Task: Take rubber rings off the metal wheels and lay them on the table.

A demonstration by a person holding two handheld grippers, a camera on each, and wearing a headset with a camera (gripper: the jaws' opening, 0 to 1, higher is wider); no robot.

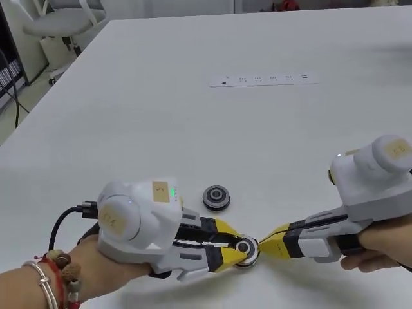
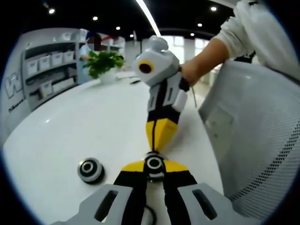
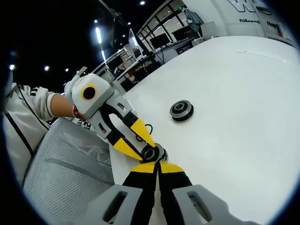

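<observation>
Jaws of left gripper (image 1: pixel 239 250) clamped on small silver metal wheel with black rubber ring (image 1: pixel 246 247), low over white table (image 1: pixel 257 141) — right gripper (image 1: pixel 266 245) pinched closed at its rim, second ringed wheel (image 1: pixel 216 197) lying nearby.

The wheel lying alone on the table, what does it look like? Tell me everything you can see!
The lone wheel is small and round, with a silvery metal middle and a dark rubber ring around its rim. It lies flat on the white table, touching nothing else. It sits a little beyond the left gripper and right gripper, whose jaws meet at a second wheel nearer the person.
</observation>
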